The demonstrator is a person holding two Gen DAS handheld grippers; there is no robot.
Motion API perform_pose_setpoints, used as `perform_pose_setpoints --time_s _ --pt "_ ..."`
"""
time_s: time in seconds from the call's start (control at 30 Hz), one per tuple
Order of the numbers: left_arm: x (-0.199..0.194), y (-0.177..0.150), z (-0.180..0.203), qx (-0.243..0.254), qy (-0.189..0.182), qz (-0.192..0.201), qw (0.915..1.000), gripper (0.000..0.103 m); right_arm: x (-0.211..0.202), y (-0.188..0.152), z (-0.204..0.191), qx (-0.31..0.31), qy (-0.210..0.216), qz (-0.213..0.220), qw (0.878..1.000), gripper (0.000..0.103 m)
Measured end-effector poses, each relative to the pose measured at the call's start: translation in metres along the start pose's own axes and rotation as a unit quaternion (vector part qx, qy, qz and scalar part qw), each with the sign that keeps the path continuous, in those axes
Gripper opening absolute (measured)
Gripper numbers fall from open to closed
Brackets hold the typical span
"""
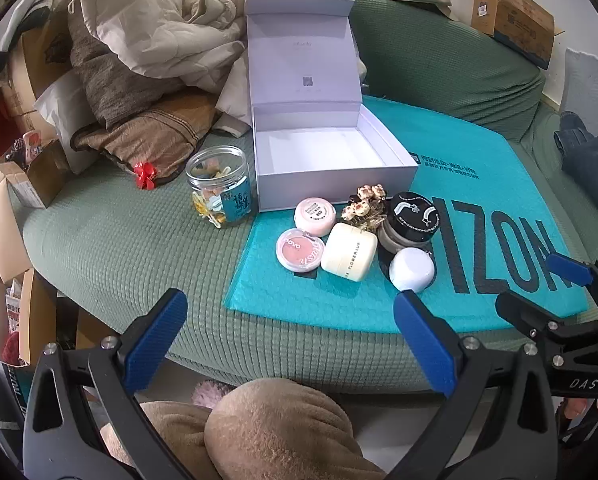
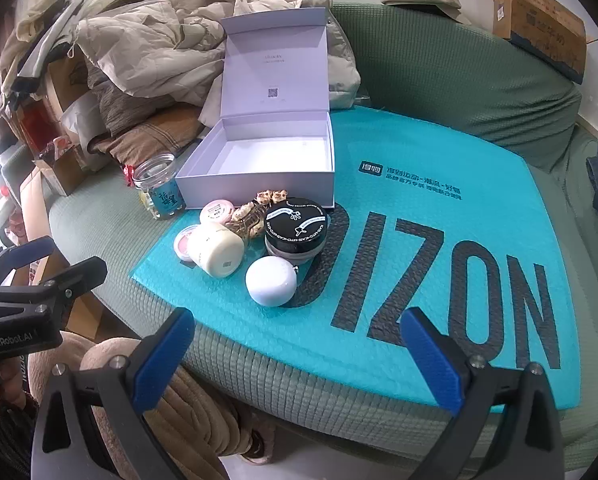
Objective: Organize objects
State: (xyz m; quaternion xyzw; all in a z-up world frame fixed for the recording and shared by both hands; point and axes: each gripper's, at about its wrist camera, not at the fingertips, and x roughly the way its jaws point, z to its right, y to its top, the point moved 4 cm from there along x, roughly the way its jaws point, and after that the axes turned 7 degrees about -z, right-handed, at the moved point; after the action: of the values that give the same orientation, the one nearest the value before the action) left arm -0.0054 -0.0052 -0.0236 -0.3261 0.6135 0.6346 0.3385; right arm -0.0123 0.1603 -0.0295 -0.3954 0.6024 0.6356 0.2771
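Left gripper point(image 1: 291, 316) and right gripper point(image 2: 299, 340) both hovering off the near edge of the green sofa point(image 1: 119, 240), jaws wide, nothing between them. On the teal mat point(image 2: 419, 200): open white box point(image 1: 331, 168) at the far side, empty. Just near it, clustered and touching: two pink compacts point(image 1: 301, 250), cream case point(image 1: 349, 252), black-lidded jar point(image 1: 411, 220), white round case point(image 1: 412, 270), hair clips point(image 1: 363, 200). Left of the box, off the mat, a clear jar point(image 1: 219, 188).
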Motion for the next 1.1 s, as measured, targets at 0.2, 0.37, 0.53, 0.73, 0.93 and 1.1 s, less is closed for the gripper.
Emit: perform_pose_setpoints --time_s 0.2,0.37,0.53,0.73,0.93,1.1 --pt "-0.004 -0.001 0.001 0.001 -0.001 0.002 1.0 0.103 -0.005 -0.001 0.001 0.001 -0.001 -0.002 1.0 0.103" --pt "-0.007 -0.004 0.001 0.002 -0.004 0.003 1.0 0.103 -0.007 -0.003 0.0 0.001 -0.002 -0.001 1.0 0.103" --pt "-0.008 -0.005 0.002 0.001 -0.006 0.0 1.0 0.103 -0.005 -0.003 0.002 0.0 -0.003 -0.002 1.0 0.103" --pt "-0.009 -0.007 0.004 0.0 -0.008 -0.001 1.0 0.103 -0.008 -0.005 -0.001 0.0 -0.003 -0.002 1.0 0.103" --pt "-0.01 -0.009 0.003 0.0 -0.01 -0.002 0.9999 0.103 -0.009 -0.007 -0.003 -0.002 -0.005 -0.003 1.0 0.103" --pt "-0.012 -0.011 0.003 -0.002 -0.012 -0.002 0.9999 0.103 -0.008 -0.009 -0.003 -0.001 -0.005 -0.004 1.0 0.103"
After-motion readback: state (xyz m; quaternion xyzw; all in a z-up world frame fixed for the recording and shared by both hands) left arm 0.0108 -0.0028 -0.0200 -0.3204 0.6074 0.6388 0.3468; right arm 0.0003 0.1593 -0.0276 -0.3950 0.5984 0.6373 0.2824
